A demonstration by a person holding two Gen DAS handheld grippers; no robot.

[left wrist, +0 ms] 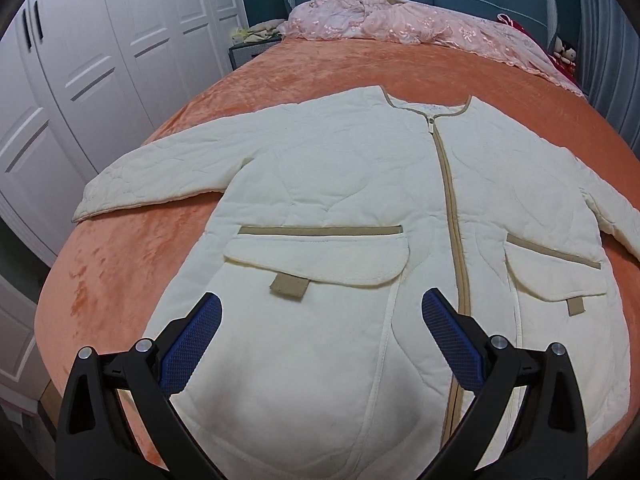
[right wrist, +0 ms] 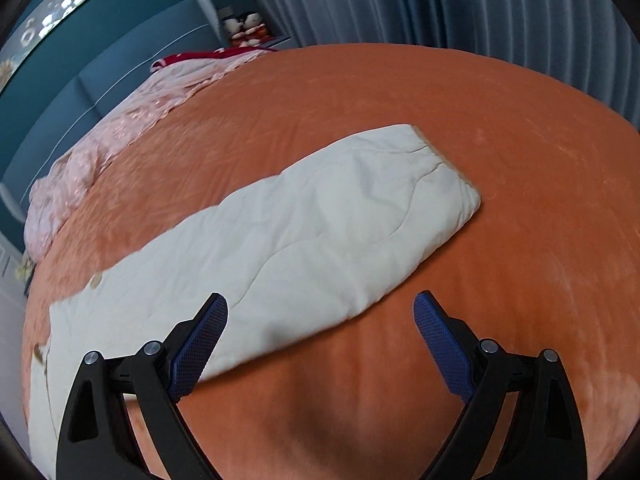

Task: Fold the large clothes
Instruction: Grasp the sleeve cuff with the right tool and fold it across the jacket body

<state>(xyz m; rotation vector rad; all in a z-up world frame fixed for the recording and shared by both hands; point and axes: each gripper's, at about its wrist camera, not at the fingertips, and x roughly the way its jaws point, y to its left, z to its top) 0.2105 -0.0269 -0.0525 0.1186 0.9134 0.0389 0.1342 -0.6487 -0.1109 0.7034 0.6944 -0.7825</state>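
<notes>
Cream quilted fabric filled your view: the jacket (left wrist: 344,184) lay face up and zipped on the orange bed cover (left wrist: 132,264), collar toward the headboard, hem toward the near edge of the bed where you stood. Starting at the left, its left sleeve (left wrist: 160,172) stretched out flat toward the bed's left edge, with the white wardrobe (left wrist: 80,72) beyond. Your left gripper (left wrist: 320,308) hovered over the lower front panel, just below the left pocket flap (left wrist: 316,256); its jaws stood wide apart and held nothing. The tan zipper (left wrist: 450,216) ran just inside its right finger.

Further right, the right sleeve (right wrist: 320,232) lay spread toward the bed's right edge, cuff outermost. Your right gripper (right wrist: 320,304) hung above that sleeve's near edge, jaws likewise spread and empty, one finger over cloth and the other over bare cover.

No fold looked started, so you seemed to be at the opening step: garment laid out, sleeves not yet brought in. The next move probably called for lowering each gripper onto a sleeve, pinching through the thick padding, and carrying it across the chest without dragging the body askew.
</notes>
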